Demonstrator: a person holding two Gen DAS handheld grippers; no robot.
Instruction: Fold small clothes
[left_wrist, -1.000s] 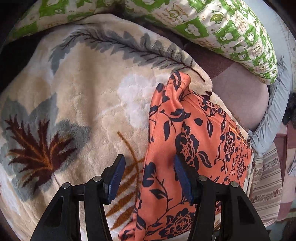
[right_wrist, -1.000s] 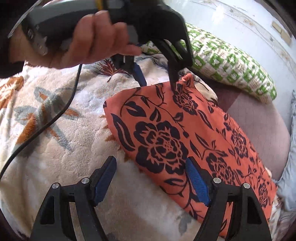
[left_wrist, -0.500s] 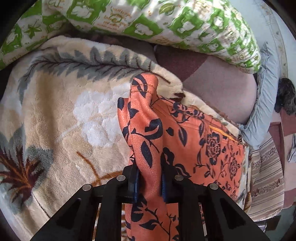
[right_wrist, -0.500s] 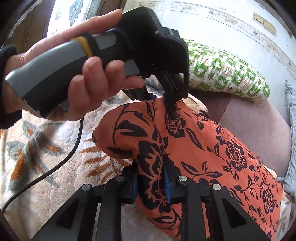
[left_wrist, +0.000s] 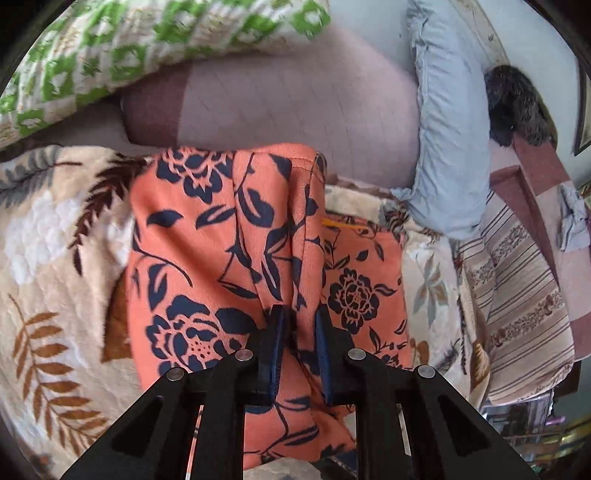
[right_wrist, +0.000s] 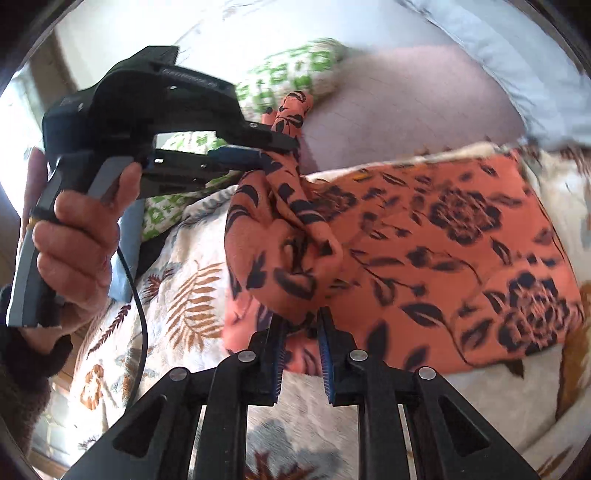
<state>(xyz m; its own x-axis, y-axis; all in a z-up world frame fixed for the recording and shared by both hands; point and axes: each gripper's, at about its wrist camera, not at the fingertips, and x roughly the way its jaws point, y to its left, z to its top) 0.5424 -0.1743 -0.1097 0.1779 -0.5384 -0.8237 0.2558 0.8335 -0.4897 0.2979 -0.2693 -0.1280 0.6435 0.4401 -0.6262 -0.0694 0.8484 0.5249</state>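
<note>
On the blanket (left_wrist: 55, 258), both grippers' fingers pinch the orange garment (left_wrist: 207, 258).

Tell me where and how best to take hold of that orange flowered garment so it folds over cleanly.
Grip the orange garment along one short hemmed edge, near its two corners. Come from that end, one gripper at each corner. It is thin, limp cloth and bunches wherever pinched mid-panel. The left gripper and right gripper already pinch it this way, jaws shut on cloth, with the rest trailing on the leaf-print blanket.

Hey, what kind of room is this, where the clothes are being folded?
Most likely a bedroom: an orange floral garment lies on a plush leaf-patterned blanket, with a green-and-white pillow and a pale blue pillow behind it.
</note>
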